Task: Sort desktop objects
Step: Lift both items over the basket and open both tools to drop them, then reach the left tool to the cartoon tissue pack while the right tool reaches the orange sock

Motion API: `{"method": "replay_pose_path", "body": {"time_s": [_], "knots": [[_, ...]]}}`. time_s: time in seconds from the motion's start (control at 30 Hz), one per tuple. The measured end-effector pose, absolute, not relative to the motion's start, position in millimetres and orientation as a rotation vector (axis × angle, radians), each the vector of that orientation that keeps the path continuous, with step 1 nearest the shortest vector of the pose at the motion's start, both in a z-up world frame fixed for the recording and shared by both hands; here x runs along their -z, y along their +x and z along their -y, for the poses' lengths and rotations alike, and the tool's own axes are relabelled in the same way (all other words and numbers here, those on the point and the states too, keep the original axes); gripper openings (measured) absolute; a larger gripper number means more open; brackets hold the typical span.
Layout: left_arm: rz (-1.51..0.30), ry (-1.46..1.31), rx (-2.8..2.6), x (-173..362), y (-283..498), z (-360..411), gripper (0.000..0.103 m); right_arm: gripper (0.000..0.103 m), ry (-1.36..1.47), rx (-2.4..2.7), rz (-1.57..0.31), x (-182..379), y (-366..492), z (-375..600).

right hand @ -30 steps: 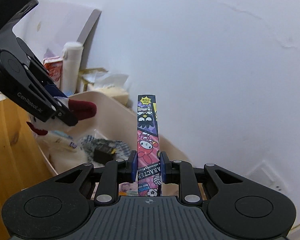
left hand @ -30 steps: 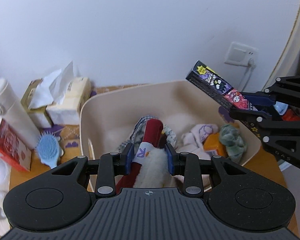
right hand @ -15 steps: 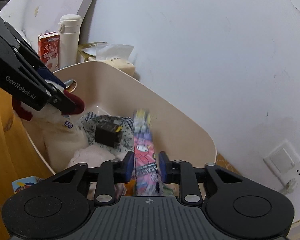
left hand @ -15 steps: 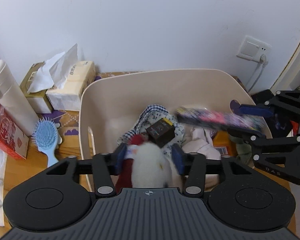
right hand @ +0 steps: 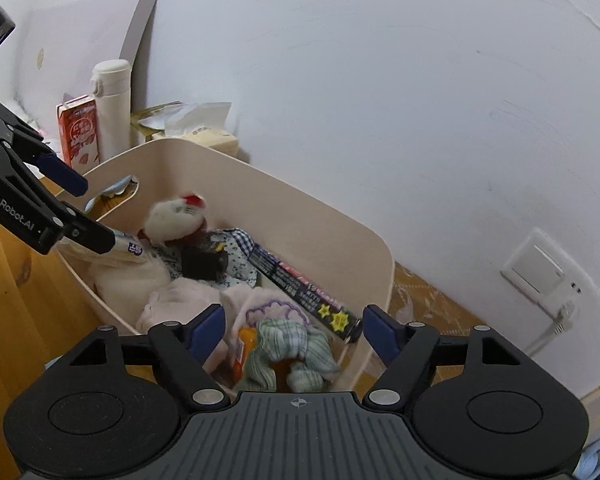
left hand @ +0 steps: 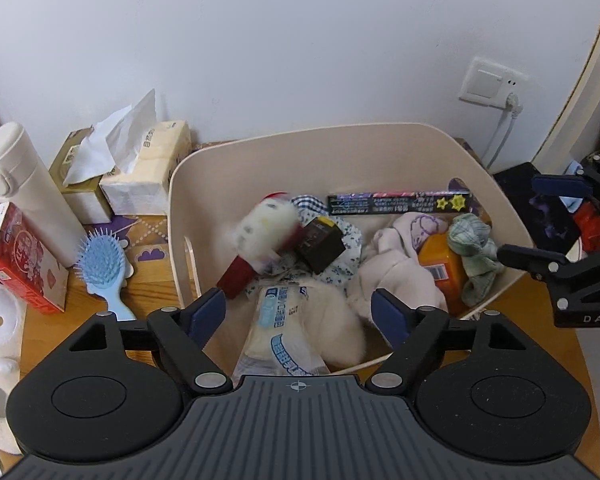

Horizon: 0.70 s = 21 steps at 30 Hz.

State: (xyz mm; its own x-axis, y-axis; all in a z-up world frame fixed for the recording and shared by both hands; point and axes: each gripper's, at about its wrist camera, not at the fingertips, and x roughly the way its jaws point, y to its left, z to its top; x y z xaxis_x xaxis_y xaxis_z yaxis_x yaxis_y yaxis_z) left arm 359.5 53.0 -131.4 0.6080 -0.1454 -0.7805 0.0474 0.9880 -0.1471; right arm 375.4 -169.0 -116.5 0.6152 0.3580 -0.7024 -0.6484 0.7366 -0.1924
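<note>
Left gripper [left hand: 299, 312], bottom centre of the left wrist view, has jaws spread wide w/ nothing between the blue pads; they have just been opening. Plush toy [left hand: 260, 234] (white fuzzy body, red parts, blurred) sits free of the pads inside the beige bin [left hand: 380, 136], centre-left of frame, leaning on a small dark box [left hand: 320, 244]. Just above the gripper lies a clear plastic packet [left hand: 282, 332] w/ blue print, on pale fluffy fabric.

Right gripper [right hand: 294, 330], bottom centre of the right wrist view, is likewise wide open & empty, jaws just been opening. Long printed box [right hand: 300, 292] w/ yellow stars lies in the bin along the far wall, apart from both pads; in the left view it runs across the upper-right part of the bin. Below the right gripper's pads: green checked cloth [right hand: 288, 348] bunched over an orange item [right hand: 242, 346], next to pink fabric.

Outside the bin, left side of the left view: blue hairbrush [left hand: 102, 270], red carton [left hand: 16, 256], white flask [left hand: 24, 184], tissue packs [left hand: 140, 176]. Wall socket [left hand: 492, 84] upper right.
</note>
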Motion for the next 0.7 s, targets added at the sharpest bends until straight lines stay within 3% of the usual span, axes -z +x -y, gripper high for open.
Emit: {"method": "replay_pose_path", "body": {"time_s": [0.1,0.43,0.5,0.7], "knots": [[-0.901,-0.117,0.125,126.6,353.4,-52.7,0.082,0.091,-0.452,-0.584,-0.684,115.2,367.0,175.3],[-0.891,-0.105,0.179,120.1,326.2,-41.1,0.083,0.092,-0.414,-0.546,-0.706,119.7,339.9,193.6],[-0.897,-0.099,0.189,120.9,321.4,-38.3,0.083,0.102,-0.408,-0.538,-0.713,121.8,334.1,197.3],[-0.930,-0.077,0.215,130.3,307.8,-25.5,0.085,0.103,-0.390,-0.540,-0.738,130.9,317.0,202.2]]}}
